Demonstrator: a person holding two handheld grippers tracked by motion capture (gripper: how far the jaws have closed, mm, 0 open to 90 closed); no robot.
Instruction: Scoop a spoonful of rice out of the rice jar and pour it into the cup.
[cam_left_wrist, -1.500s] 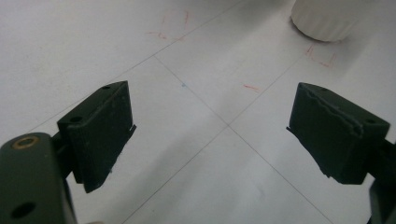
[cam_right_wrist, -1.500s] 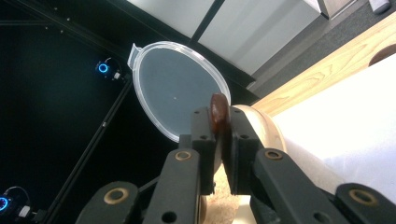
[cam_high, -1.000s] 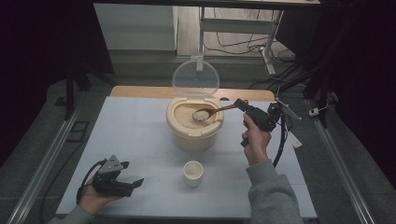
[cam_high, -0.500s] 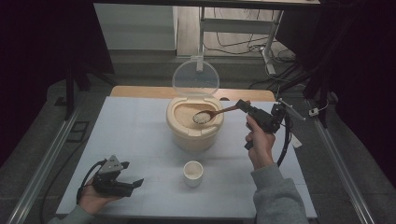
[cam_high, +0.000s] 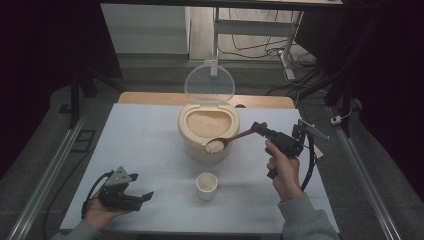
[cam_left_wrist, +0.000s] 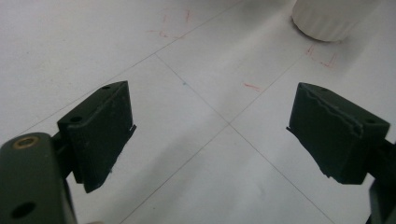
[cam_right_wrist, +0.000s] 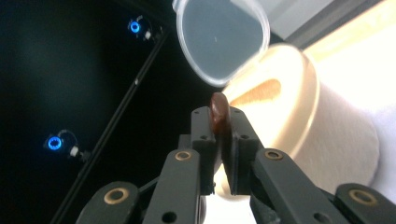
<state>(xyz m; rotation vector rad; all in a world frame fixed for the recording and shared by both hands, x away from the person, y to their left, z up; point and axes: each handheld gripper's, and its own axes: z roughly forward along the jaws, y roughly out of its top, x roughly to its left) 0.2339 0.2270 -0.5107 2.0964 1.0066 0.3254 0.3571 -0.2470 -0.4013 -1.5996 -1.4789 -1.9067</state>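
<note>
Gripping wooden spoon (cam_high: 227, 141) of rice: right tool (cam_high: 258, 127) | left tool (cam_high: 145, 196) wide, resting on table (cam_high: 150, 130)

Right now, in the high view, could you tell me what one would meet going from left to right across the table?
Left gripper, jaws open and empty → small white cup → spoonful of rice on the wooden spoon → right gripper, shut on the spoon's handle.

Rice container (cam_high: 205, 131) at centre back of desk (cam_high: 150, 150); cup (cam_high: 206, 183) in front; spoon (cam_high: 227, 142) over container's front rim; lid (cam_high: 209, 83) upright behind.
</note>
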